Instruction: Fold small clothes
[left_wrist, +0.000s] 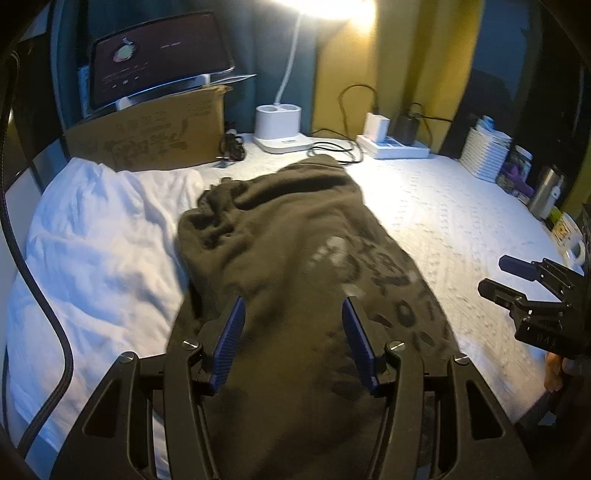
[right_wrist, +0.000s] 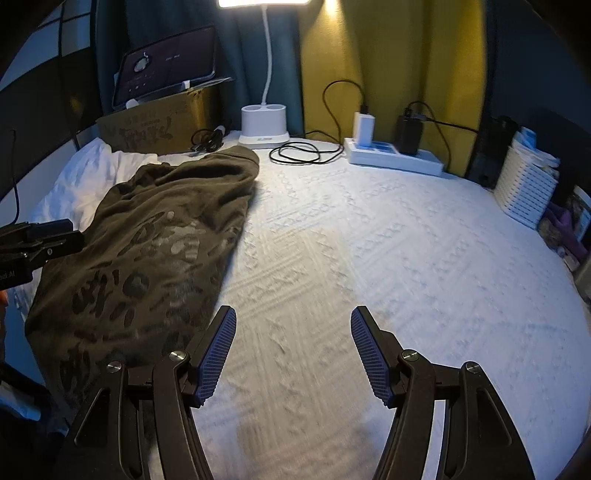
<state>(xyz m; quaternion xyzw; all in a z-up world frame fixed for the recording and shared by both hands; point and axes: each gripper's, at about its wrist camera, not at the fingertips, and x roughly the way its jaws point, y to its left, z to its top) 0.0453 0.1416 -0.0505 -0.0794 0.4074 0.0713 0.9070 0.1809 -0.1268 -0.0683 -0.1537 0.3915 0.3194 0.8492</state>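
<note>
Overhead, a lamp (right_wrist: 264, 3) lights the white bedcover (right_wrist: 369, 240), olive shirt (left_wrist: 295, 229) beneath released left claw (left_wrist: 293, 314); right claw (right_wrist: 293, 321) released too

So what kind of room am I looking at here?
Probably a bedroom: a textured white bed cover, drawn curtains, and a desk lamp beside a power strip with chargers.

**Counts on the bed**

Two garments lie here: one dark shirt (left_wrist: 295, 266) and one white shirt (left_wrist: 99, 236). Two grippers show, left (left_wrist: 293, 306) and right (right_wrist: 293, 317), each with two jaws. At the back stand one box (left_wrist: 155, 129), one tablet (left_wrist: 159, 62), one lamp (left_wrist: 279, 127), one power strip (right_wrist: 393, 158) carrying two chargers, and one basket (right_wrist: 524, 195).
</note>
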